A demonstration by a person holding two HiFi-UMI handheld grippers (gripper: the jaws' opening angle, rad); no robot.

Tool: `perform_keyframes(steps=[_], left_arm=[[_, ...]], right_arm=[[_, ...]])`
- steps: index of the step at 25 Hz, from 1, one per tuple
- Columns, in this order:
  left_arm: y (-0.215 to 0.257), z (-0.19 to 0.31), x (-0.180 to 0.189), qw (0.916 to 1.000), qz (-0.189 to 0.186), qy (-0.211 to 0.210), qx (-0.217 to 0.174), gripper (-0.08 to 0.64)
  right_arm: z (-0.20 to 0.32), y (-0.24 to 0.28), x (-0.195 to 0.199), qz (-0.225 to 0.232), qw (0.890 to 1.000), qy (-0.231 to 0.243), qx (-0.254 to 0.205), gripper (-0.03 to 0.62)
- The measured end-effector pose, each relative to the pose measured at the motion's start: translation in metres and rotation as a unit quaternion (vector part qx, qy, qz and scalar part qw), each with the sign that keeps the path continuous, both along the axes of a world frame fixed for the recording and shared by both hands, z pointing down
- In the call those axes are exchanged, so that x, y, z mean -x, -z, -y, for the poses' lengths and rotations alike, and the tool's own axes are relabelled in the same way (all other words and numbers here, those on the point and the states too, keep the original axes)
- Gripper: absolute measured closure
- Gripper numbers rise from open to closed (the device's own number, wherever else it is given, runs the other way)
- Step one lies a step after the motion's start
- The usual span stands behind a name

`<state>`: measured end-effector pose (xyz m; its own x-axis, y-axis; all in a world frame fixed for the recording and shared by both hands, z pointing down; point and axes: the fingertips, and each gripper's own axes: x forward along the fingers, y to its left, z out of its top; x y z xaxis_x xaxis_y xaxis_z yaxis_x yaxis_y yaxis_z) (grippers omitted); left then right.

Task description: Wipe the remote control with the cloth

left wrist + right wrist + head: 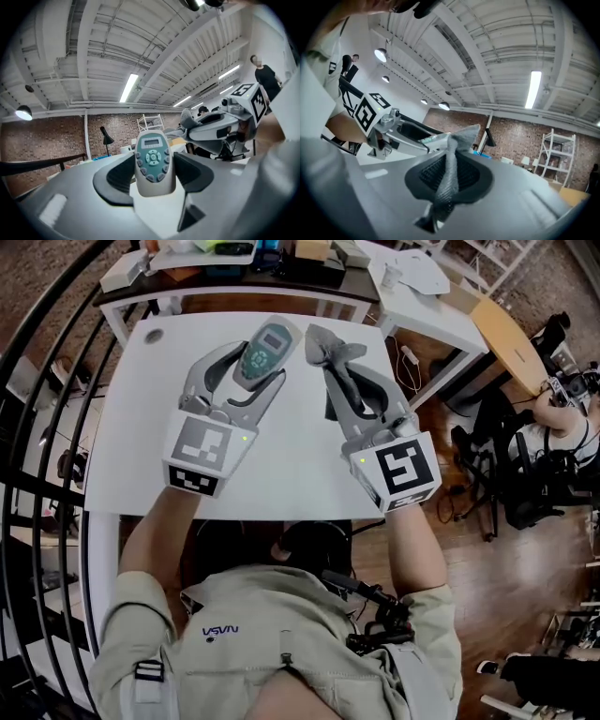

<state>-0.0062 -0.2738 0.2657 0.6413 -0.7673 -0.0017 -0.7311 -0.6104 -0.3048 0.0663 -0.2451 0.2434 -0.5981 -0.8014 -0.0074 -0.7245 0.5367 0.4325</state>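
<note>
My left gripper [251, 362] is shut on a grey remote control [265, 351] with a teal button panel and a small screen. It holds the remote above the white table [141, 446], buttons up, and in the left gripper view the remote [152, 161] stands upright between both pads. My right gripper [349, 381] is shut on a grey cloth [330, 351], held level just right of the remote. In the right gripper view the cloth [449, 176] runs pinched between the pads and fans out past the tips, close to the remote's end [431, 137]. Whether they touch I cannot tell.
A dark shelf [244, 273] with boxes and papers runs along the table's far edge. A second white table [431, 320] and a wooden stool [511, 338] stand at the right. A black railing [47, 427] curves along the left. A seated person [562, 427] is at far right.
</note>
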Motion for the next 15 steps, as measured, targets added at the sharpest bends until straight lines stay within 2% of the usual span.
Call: perform_keyframes(steps=[5,10,15], left_arm=[[0.001,0.008,0.009,0.9983,0.030,0.042,-0.025,0.287],[-0.003,0.014,0.025,0.9954,0.031,0.089,-0.017,0.287],[-0.013,0.021,0.032,0.9924,0.038,0.117,-0.006,0.287]], right_arm=[[0.010,0.000,-0.004,0.006,1.000,-0.021,0.000,0.566],[0.018,-0.007,-0.009,0.013,0.999,-0.040,0.009,0.566],[0.024,-0.013,-0.017,0.021,0.998,-0.060,0.015,0.566]])
